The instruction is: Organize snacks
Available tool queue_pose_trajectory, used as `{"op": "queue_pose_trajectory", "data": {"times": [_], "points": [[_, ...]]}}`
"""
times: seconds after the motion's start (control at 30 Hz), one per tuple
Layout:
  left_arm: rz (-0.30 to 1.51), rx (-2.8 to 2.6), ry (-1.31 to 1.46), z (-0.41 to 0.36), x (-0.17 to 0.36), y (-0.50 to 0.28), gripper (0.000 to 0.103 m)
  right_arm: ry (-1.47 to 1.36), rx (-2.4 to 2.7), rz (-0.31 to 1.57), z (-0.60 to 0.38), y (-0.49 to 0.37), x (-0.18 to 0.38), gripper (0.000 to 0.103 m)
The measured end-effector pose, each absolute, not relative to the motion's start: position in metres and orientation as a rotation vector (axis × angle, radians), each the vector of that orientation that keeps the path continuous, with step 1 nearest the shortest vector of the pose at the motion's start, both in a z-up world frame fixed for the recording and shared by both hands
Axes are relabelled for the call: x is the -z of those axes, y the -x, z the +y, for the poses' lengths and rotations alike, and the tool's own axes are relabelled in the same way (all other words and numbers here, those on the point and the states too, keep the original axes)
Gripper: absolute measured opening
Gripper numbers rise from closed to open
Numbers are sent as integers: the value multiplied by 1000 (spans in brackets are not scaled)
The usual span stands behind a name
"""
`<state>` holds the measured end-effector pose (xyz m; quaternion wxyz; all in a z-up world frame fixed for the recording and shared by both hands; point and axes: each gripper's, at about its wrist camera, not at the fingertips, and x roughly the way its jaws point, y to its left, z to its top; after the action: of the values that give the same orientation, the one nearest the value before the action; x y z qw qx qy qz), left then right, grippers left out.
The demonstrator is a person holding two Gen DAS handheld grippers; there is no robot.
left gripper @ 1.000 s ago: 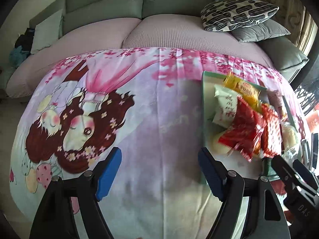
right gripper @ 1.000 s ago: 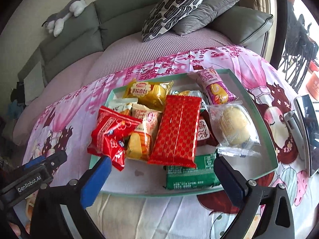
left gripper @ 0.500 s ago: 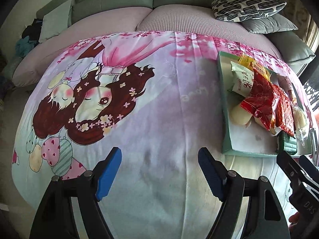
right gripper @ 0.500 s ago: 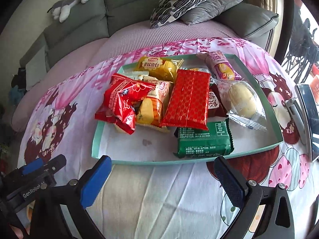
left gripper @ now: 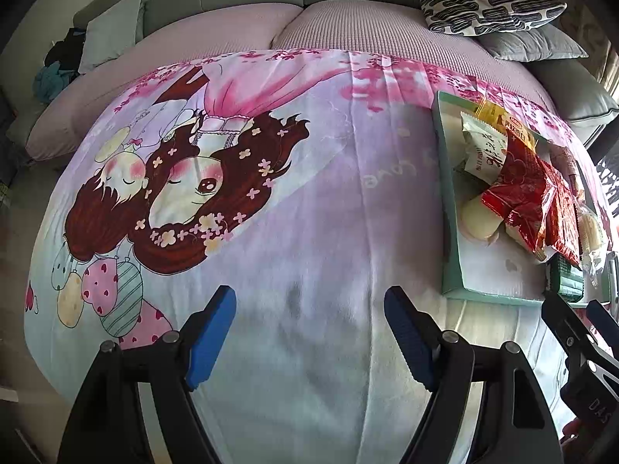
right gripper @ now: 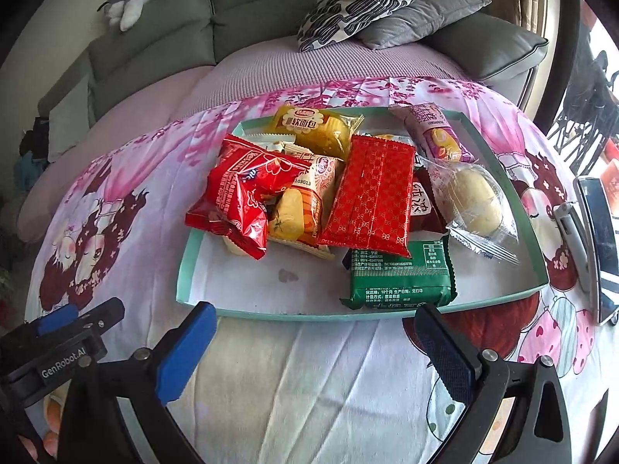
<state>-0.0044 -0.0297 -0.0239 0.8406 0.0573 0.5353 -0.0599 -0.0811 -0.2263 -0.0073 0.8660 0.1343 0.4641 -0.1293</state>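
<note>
Hovering wide, empty: left claw [left gripper: 309, 332] & right claw [right gripper: 313, 344] nr crinkly foil snacks [right gripper: 367, 197].

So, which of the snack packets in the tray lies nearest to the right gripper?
The green rectangular foil packet, lying flat by the near rim of the mint-green tray; every other packet sits farther from the open right gripper.

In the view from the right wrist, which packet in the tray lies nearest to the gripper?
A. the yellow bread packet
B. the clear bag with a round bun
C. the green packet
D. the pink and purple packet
C: the green packet lies at the tray's near edge, just beyond the open right gripper; the yellow bread packet and the pink and purple packet sit at the far side.
</note>
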Motion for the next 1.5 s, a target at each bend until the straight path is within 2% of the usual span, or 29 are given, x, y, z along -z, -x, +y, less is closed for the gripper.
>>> {"op": "queue_pose_trajectory", "data": {"times": [1.5], "points": [[1178,125,-140,-33,36,0,80,-278,275,1024,-229,79,15,103]]}}
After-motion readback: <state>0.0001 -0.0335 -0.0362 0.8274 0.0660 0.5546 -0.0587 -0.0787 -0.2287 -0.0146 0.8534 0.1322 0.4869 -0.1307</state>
